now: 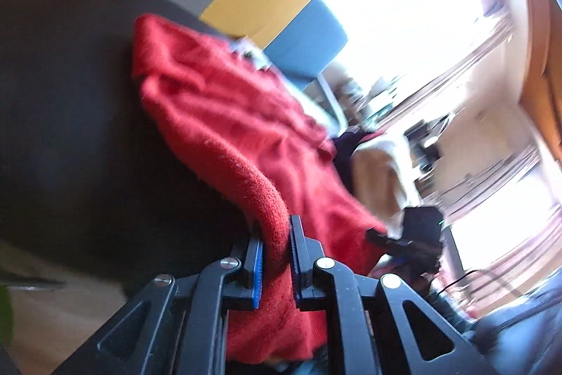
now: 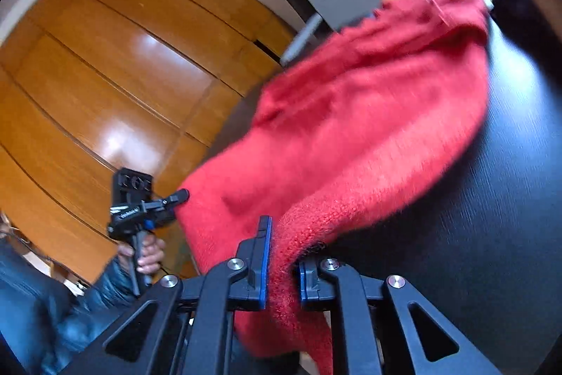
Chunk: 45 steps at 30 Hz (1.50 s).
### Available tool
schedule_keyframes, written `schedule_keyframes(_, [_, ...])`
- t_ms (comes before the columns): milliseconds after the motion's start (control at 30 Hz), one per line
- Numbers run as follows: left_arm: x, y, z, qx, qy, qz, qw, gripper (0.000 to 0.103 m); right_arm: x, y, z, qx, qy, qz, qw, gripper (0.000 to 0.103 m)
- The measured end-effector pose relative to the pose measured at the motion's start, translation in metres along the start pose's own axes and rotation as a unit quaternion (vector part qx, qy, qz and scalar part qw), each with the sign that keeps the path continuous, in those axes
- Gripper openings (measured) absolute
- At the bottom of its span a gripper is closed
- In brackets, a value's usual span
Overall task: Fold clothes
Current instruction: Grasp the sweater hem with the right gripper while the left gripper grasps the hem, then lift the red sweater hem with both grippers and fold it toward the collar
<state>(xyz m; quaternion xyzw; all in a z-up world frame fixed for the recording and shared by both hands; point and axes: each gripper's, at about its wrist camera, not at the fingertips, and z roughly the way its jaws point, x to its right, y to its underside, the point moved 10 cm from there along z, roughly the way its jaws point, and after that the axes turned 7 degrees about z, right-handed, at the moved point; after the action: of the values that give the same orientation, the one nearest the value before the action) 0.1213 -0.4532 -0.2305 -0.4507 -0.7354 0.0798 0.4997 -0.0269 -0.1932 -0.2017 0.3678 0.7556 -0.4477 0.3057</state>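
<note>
Left claw [image 1: 275, 255] is clamped on a thick rolled edge of the red sweater [image 1: 224, 115], blue pads pressing it from both sides. Right claw [image 2: 284, 266] is pinched on another edge of the same sweater, fabric bunched btwn its fingers. From my left cam the knit runs up toward 11 o'clock, draped over the dark surface [image 1: 70, 115]; the right claw shows at approx 3 o'clock, gripping the far hem. From my right cam the sweater spreads toward 1 o'clock, partly lifted off the surface. Person's hand [image 2: 145, 255] holds the left claw's handle at 9 o'clock, wooden floor [image 2: 105, 58] behind. Pics blurred.
</note>
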Motion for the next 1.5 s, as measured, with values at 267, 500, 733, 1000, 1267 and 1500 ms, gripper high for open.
schedule_keyframes(267, [-0.005,-0.084,0.034,0.05,0.032,-0.028,0.9978,0.011,-0.011,-0.093,0.014,0.057,-0.027,0.011,0.998,0.013])
schedule_keyframes(500, [-0.053,-0.141,0.09,0.044,-0.024,-0.058,0.997,0.011,0.044,-0.162,0.04,0.07,0.03,0.043,0.996,0.013])
schedule_keyframes(733, [-0.111,-0.141,0.16,-0.03,-0.094,-0.085,0.9914,0.011,0.11,-0.167,0.077,0.019,0.1,0.082,0.991,0.008])
schedule_keyframes(1000, [-0.102,-0.092,0.16,-0.076,-0.108,-0.054,0.9898,0.011,0.099,-0.101,0.061,-0.015,0.096,0.071,0.993,0.007])
schedule_keyframes(1267, [-0.078,-0.035,0.12,-0.08,-0.101,-0.057,0.99,0.011,0.079,-0.037,0.034,-0.029,0.084,0.083,0.993,0.007])
schedule_keyframes(1500, [-0.063,-0.039,0.072,-0.02,-0.072,-0.079,0.9941,0.02,0.062,-0.024,0.009,-0.003,0.06,0.1,0.993,0.045])
